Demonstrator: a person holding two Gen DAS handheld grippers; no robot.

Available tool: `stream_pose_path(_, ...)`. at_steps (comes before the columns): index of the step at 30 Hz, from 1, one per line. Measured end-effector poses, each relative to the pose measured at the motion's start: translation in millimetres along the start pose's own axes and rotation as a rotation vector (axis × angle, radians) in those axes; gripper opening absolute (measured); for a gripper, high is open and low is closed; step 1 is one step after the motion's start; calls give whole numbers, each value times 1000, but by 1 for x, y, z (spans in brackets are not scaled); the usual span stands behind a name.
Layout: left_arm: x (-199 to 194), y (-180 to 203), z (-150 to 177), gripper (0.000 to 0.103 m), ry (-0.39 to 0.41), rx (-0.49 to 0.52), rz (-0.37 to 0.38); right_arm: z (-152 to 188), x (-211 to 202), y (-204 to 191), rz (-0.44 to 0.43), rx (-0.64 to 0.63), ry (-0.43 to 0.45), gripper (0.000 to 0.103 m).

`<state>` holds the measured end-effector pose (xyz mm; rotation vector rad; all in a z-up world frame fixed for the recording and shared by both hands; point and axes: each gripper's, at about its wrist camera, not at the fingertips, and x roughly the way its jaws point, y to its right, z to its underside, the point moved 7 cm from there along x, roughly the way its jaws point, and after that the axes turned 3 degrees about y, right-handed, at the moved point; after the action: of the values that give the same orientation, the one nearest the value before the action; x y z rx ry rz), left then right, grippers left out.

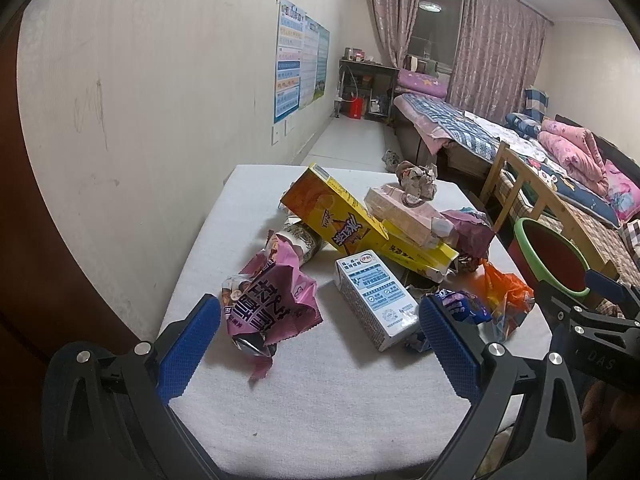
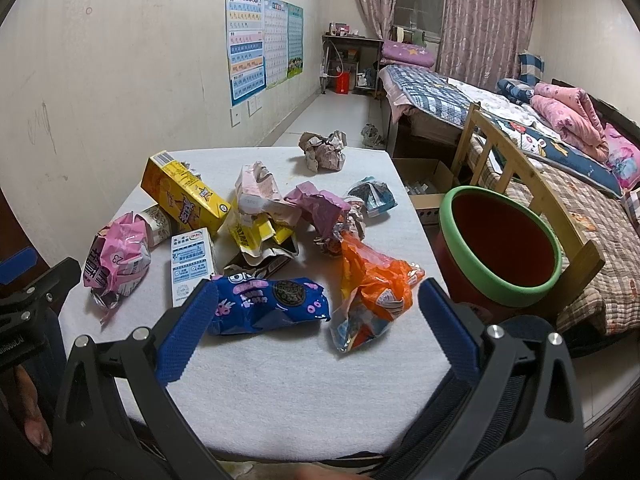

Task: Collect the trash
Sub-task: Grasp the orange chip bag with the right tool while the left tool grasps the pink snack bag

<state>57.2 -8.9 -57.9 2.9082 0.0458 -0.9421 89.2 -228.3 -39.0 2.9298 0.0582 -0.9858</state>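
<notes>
1. We see the trash heaped on a white, soft-looking table (image 2: 280,380): a crinkled glossy pink wrapper (image 1: 272,300), a boxy white milk carton (image 1: 376,300) lying flat, a long yellow cardboard box (image 1: 340,216) tilted on the heap, a shiny blue cookie packet (image 2: 272,304), a puffy orange plastic bag (image 2: 372,284) and a crumpled paper ball (image 2: 324,148) at the far edge.
2. A round red bin with a green rim (image 2: 496,240) stands just beside the table's right side; beds with patterned quilts lie beyond it.
3. Our left gripper (image 1: 320,320) hangs wide open over the near table, the pink wrapper and milk carton between its ribbed blue pads, holding nothing.
4. Our right gripper (image 2: 316,304) is equally spread, the blue packet and orange bag between its fingers, gripping neither.
</notes>
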Motion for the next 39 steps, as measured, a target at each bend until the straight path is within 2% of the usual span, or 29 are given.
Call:
stream_pose_path(8,-2,3,-1,95,-1,-1,20,-2,1,-1,-16,9,-12,99)
stream_pose_path(13,5,-1,-1,95,-49,-29,23,-2,9,7,-25,47,-51,99)
stream_pose_path(19,8,-17,-7,95,-80,-120,31,2,21,25,-40,126,-123,99)
stream_pose_path(23,19,-26,-6,95,-146,-147,11,2,31,33,-37,139,-170,99)
stream_pose_path(25,28,-30,-7,95,-181,-147,7,0,41,39,-21,122,-200,99)
stream_pose_path(28,37,-35,-12,95,-183,-124,-3,0,56,47,-3,101,-234,99)
stream_pose_path(32,53,-40,-19,95,-222,-121,17,12,79,59,7,128,-339,99)
stream_pose_path(34,62,-41,-22,95,-241,-106,12,15,86,64,5,145,-361,99)
stream_pose_path(39,94,-37,-19,95,-338,-61,10,20,99,70,11,161,-421,99)
